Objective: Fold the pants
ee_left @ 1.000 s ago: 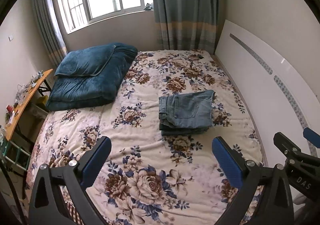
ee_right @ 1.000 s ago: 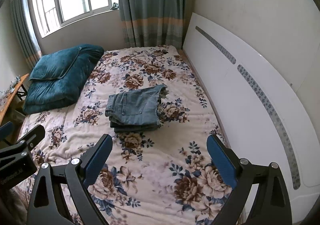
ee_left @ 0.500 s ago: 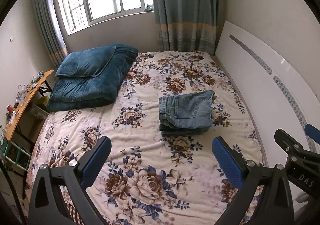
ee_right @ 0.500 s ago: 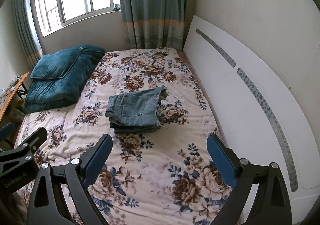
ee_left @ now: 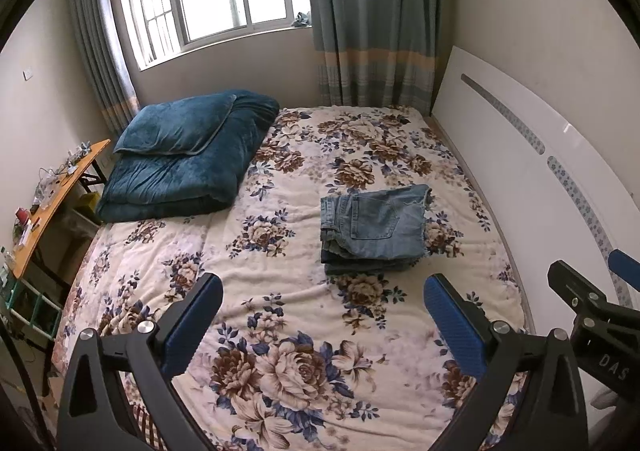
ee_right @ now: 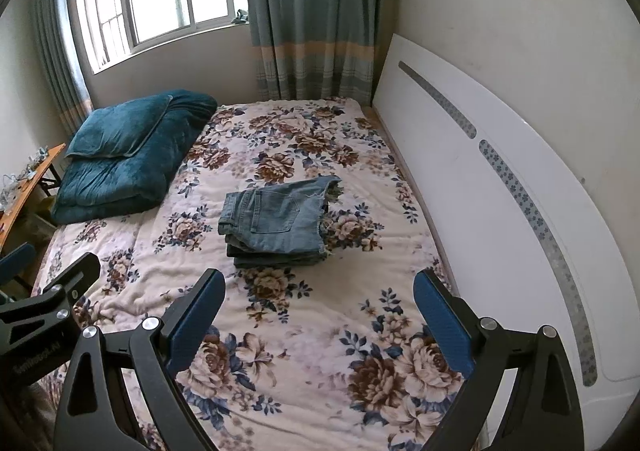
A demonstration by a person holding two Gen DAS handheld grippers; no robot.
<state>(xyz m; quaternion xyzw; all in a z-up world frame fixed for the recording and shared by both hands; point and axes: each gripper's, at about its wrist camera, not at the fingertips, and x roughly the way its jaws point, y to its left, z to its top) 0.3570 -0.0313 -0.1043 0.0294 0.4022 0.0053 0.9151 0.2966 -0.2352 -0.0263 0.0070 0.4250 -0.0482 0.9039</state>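
The pants (ee_left: pixel 374 229) lie folded in a compact stack on the bed (ee_left: pixel 280 331), toward its headboard (ee_left: pixel 520 187) edge. You hold the left claw (ee_left: pixel 323 321) and right claw (ee_right: pixel 319 315) spread wide, empty, well clear; the fold appears finished.

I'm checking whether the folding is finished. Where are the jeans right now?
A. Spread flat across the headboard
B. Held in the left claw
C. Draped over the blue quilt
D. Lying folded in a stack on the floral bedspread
D: the jeans lie as a compact folded stack on the floral bedspread, with both the left claw and right claw open and empty.
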